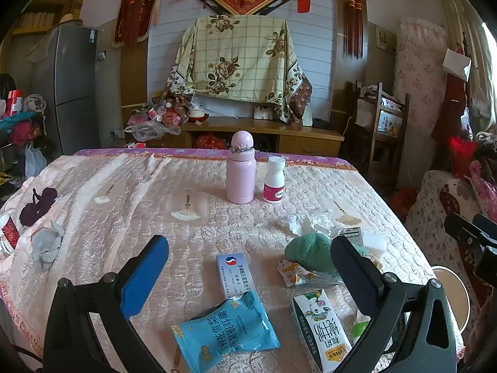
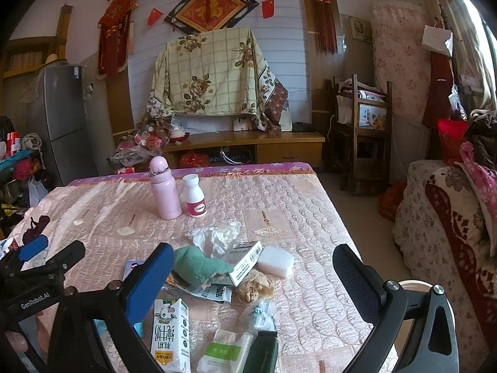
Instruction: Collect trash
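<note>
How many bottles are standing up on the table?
2: a pink metal bottle with a domed cap at the far side, and a small white plastic bottle with a pink label right of it.

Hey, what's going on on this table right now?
A person holds a two-finger tool in each hand above a cluttered table; trash collecting has not visibly begun. The left tool hangs open over a blue snack wrapper, and the right tool is open near a milk carton. Neither grips anything. A pink bottle stands upright farther back.
</note>
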Available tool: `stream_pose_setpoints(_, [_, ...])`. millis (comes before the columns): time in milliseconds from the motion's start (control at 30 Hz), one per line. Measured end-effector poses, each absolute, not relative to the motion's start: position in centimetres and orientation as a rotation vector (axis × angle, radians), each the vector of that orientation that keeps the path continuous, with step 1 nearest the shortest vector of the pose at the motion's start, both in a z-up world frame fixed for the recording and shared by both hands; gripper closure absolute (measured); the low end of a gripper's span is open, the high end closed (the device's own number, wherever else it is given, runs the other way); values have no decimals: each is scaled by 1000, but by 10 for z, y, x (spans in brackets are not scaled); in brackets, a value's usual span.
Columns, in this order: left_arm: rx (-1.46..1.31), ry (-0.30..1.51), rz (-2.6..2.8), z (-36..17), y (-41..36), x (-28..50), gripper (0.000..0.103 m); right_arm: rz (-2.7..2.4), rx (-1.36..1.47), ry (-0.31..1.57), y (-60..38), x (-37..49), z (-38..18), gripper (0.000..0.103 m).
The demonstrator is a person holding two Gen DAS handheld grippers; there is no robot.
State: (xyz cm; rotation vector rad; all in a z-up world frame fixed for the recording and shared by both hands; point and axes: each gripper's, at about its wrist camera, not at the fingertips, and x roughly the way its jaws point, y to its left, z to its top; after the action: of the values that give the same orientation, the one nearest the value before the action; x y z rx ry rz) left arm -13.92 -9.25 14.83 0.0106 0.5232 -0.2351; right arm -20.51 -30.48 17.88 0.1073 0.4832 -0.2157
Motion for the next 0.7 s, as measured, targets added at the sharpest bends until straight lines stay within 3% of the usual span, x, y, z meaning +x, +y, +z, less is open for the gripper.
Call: stream_pose_setpoints(700, [8,528,-234,144,-91,-136,0,-223,104,496,-304,-200,177,0])
